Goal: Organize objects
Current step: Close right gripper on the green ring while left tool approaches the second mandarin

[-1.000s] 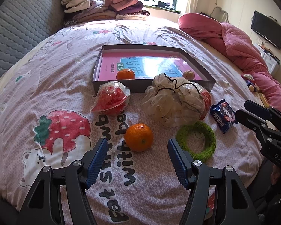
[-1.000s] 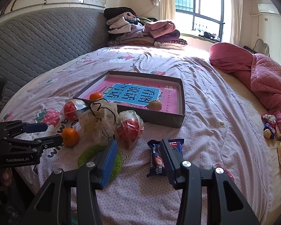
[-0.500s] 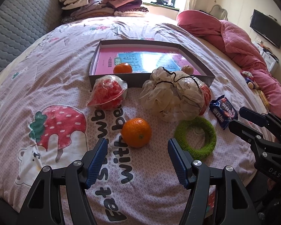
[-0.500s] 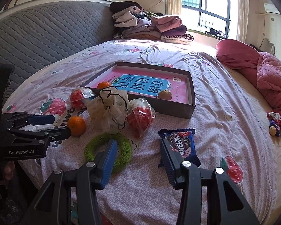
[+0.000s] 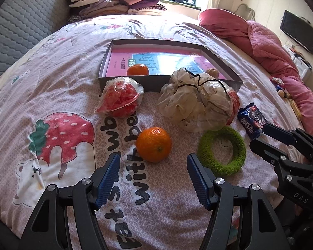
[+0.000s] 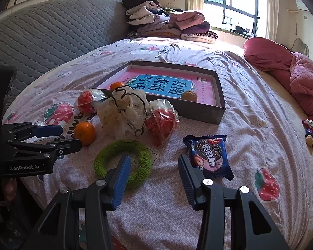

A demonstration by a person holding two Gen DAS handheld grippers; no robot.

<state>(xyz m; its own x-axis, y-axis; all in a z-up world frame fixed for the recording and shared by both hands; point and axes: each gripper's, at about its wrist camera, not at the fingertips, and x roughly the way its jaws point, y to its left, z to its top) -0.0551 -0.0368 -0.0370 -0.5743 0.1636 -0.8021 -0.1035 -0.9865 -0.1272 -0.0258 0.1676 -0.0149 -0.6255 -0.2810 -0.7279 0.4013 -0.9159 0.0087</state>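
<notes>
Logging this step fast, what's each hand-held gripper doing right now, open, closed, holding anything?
Left hand-held gripper: open, empty, just short of the round orange tangerine.
Right hand-held gripper: open, empty, between the fuzzy green ring and blue cookie packet.

A pile of folded clothes (image 6: pixel 169 24) sits at the far end of the bed, beside the grey quilted headboard (image 6: pixel 48 31) and in front of the bright window (image 6: pixel 237 6). A rumpled pink quilt (image 5: pixel 267 48) lies heaped along one side of the strawberry-printed bedsheet (image 5: pixel 52 66). A dark television (image 5: pixel 298 34) hangs on the wall beyond the quilt.
</notes>
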